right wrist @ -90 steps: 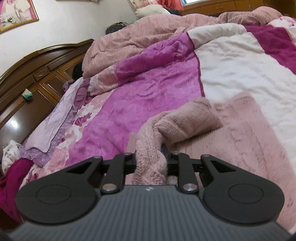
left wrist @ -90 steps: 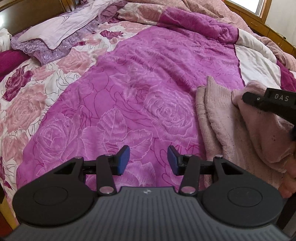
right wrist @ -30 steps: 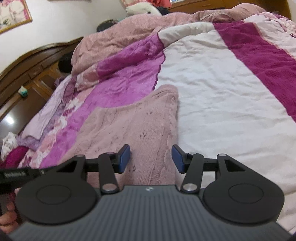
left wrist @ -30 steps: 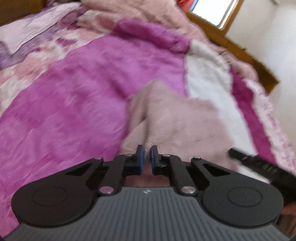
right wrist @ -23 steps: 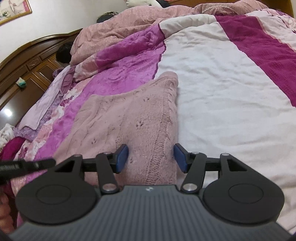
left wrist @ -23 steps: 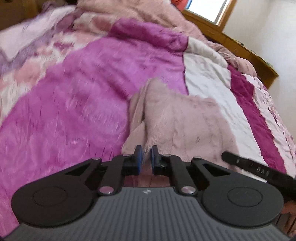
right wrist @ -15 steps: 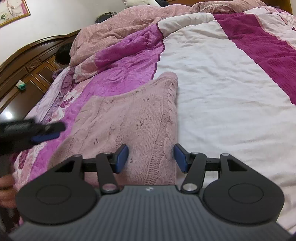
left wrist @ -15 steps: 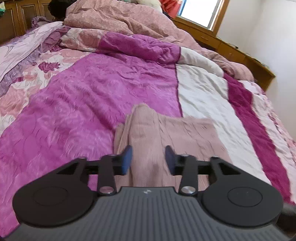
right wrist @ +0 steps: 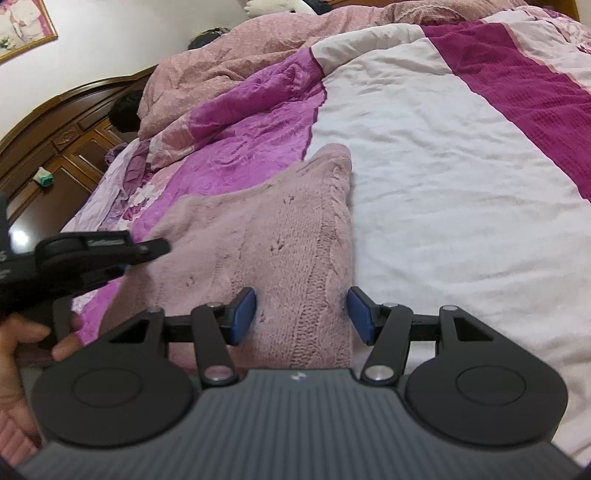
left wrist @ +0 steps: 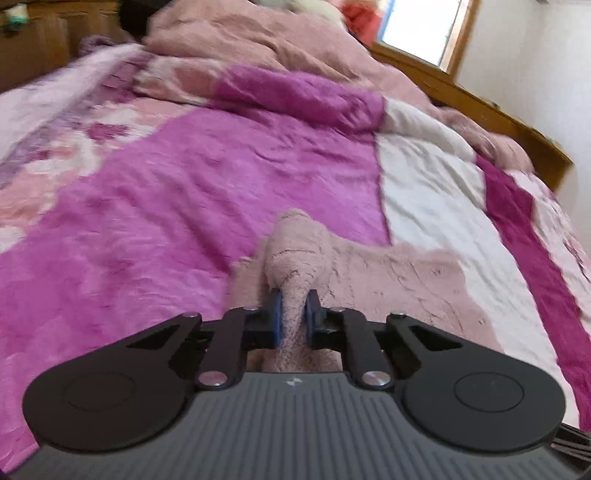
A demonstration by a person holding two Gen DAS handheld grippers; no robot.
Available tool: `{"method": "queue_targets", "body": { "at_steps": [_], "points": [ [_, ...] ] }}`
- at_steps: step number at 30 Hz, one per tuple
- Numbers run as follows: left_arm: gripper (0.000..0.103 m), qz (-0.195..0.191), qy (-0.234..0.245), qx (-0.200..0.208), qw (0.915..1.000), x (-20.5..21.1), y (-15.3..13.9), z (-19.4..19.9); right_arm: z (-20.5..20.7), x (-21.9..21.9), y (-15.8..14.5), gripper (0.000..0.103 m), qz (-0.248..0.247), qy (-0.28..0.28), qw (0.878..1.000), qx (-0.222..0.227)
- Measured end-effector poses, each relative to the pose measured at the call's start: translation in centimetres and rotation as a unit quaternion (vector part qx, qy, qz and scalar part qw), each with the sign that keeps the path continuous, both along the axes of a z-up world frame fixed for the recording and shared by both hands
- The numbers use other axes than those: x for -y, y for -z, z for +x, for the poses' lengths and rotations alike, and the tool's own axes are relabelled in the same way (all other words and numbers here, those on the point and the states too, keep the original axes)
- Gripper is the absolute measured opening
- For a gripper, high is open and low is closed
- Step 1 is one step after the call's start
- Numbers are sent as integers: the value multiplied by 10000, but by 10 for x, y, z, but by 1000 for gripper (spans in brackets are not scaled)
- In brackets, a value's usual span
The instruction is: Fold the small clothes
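A wide bed (right wrist: 461, 155) fills both views, covered by a quilt in bands of bright magenta, white and deep maroon, with a rumpled dusty-pink duvet (right wrist: 236, 55) heaped at its far end. A dark carved wooden headboard (right wrist: 55, 125) runs along the left side in the right wrist view, and a sunlit window (left wrist: 424, 33) shows above the far side in the left wrist view.

A small, pale pink cable-knit sweater (right wrist: 258, 236) lies mostly flat on the quilt, straddling the line between the magenta band and the white band.

The left hand-held gripper (left wrist: 293, 317) has just been closing, and its blue pads (left wrist: 277, 320) now pinch a gathered fold of the sweater's near left edge, which bunches into a raised ridge just beyond the fingertips. In the right wrist view this gripper appears at the left edge as a dark blurred shape, with the person's hand (right wrist: 22, 339) around its handle.

The right hand-held gripper (right wrist: 301, 314) hangs low over the sweater's near right edge with its jaws parted, the knit lying between its blue pads (right wrist: 244, 314) without being pinched.
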State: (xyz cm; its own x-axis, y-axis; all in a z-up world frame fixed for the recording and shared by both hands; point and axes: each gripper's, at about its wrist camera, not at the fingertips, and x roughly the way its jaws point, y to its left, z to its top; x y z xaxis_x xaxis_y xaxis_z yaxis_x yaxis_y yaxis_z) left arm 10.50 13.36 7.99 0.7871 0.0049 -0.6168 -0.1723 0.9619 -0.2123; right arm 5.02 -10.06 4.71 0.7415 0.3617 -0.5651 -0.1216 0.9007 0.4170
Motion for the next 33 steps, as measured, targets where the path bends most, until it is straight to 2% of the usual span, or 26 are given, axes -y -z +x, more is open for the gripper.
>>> {"method": "queue_targets", "body": {
  "at_steps": [3,4,7,10,12,14,15,19,21,23,27,31,32,33],
  "points": [
    [14,49,-172,-113,9998,-13,10,-7,0,-2,2,58,-16,-85,10000,31],
    [14,-11,-238,-198,9995,-18,17,-7,1,-3,3,62,-17,-103,9999,23],
    [15,-208,-286,-199,9992,-27,26,-6,2,-5,6,63,67,-158,9998,-97],
    [26,-339,-278,-194,9989,-30,19,-7,4,0,4,63,104,-176,9998,-82],
    [44,-428,-259,-205,9985,-31,14,-13,6,6,0,64,211,-133,9997,-20],
    [53,-487,-202,-237,9983,-31,10,-19,8,13,-2,70,331,-36,9994,43],
    [56,-529,-134,-237,9982,-31,9,-22,11,18,-2,70,430,1,9991,37],
    [72,-705,192,-502,9961,-28,12,-28,27,30,4,70,782,11,9968,-171],
    [82,-649,198,-693,9953,-26,19,-26,38,34,12,71,978,-65,9946,-346],
    [86,-792,120,-800,9936,-30,27,-25,45,34,18,77,1177,-148,9917,-492],
    [86,-1524,45,-899,9842,-45,40,-23,56,24,29,81,1146,-455,9908,-554],
    [85,-1711,348,-820,9812,-43,44,-20,66,8,32,82,1021,-884,9898,-452],
    [81,-1767,407,-785,9803,-42,46,-18,70,5,34,81,1075,-925,9888,-471],
    [71,-1866,480,-729,9785,-42,47,-19,72,3,35,79,1137,-927,9880,-490]
  ]
}}
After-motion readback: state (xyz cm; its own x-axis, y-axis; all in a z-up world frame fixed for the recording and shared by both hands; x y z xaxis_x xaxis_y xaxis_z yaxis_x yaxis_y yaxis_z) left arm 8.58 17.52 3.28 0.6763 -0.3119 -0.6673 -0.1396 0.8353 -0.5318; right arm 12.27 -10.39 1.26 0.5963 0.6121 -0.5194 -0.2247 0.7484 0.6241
